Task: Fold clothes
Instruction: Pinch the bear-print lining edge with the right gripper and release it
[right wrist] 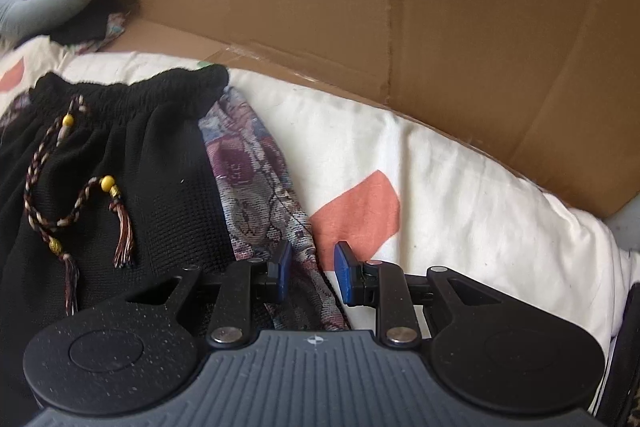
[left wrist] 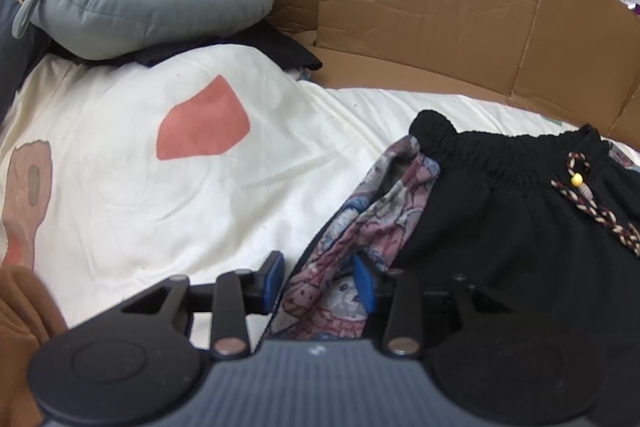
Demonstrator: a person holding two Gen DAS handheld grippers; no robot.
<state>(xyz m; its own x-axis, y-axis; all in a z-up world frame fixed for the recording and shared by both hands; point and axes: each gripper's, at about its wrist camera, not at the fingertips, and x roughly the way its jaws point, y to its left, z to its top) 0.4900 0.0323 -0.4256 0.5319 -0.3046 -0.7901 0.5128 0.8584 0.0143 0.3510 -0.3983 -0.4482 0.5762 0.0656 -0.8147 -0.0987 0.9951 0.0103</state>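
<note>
Cream bedsheet (left wrist: 120, 195) carries black patterned garment (left wrist: 500, 211), grey pillow (left wrist: 140, 11).

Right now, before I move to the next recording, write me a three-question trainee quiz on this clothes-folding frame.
1. True or false: the black garment lies flat on the cream bed cover.
2. Which strip of fabric sits between the pads of both the left gripper and the right gripper?
A. the black waistband
B. the patterned side panel
C. the braided drawstring
3. Fill in: behind the bed stands a wall of brown ____.

Key:
1. True.
2. B; each gripper has a patterned edge between its open pads.
3. Cardboard.
</note>
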